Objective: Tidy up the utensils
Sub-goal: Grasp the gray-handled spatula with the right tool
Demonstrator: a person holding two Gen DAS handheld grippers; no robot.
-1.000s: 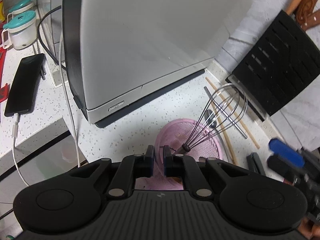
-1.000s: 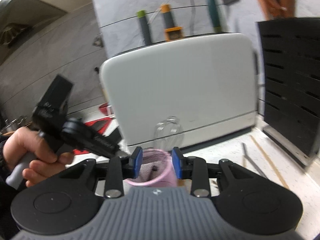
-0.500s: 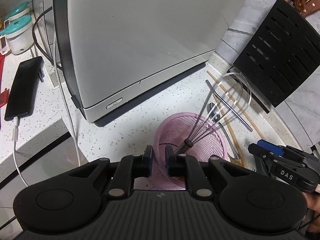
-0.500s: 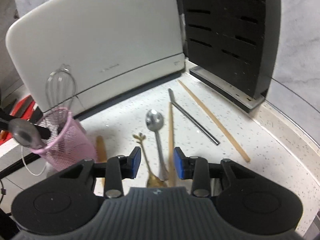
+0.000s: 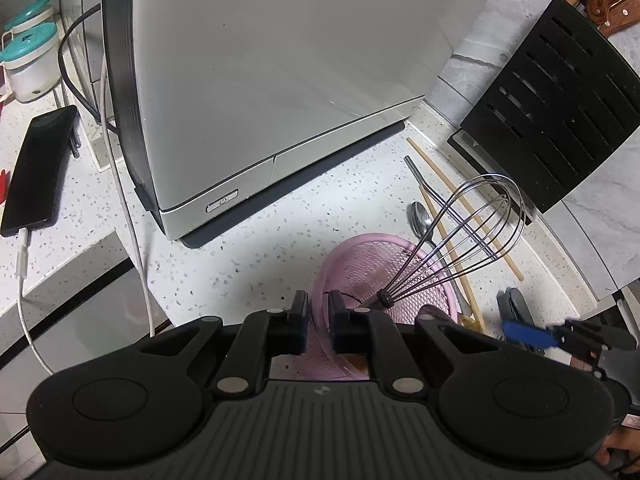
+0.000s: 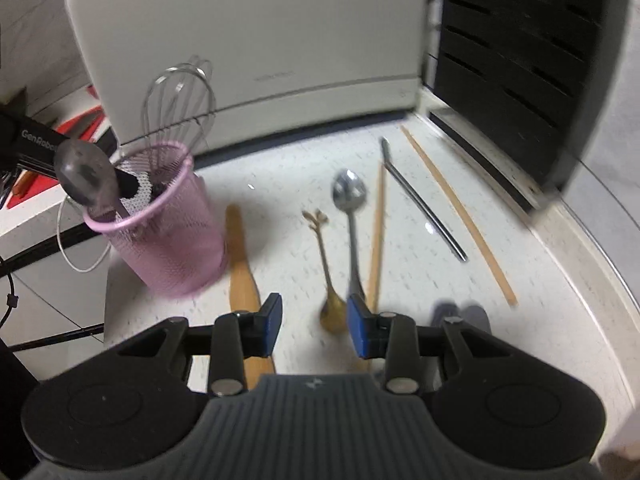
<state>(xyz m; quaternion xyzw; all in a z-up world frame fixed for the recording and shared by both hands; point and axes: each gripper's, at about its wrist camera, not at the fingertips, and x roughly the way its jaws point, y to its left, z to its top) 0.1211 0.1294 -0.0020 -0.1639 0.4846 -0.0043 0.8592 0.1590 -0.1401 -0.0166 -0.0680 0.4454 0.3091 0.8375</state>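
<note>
The left hand-held gripper has its black jaws pinched on the near rim of the pink wire-mesh utensil cup, steadying it upright on the speckled white counter. A wire balloon whisk already stands in the cup with its head leaning out over the far rim, and the bowl of a grey spoon sticks up beside it.

The right hand-held gripper hovers over the loose utensils with its blue-padded jaws partly open and nothing between them. Directly ahead of it, framed by the two jaws, lies the small gold spoon with a leaf-shaped handle end: its bowl is nearest the gripper and its long axis runs away toward the white appliance, roughly in line with the gripper's pointing direction. Just to its right lie a steel spoon and a wooden chopstick, close alongside; a wooden spatula lies to its left, by the cup. A steel straw and a second chopstick lie further right, near the black slotted rack.

The right hand is plainly the nearer one for the gold spoon. Since the jaws close across the spoon's axis, a straight descent looks workable, though the neighbouring steel spoon leaves little room.
</note>
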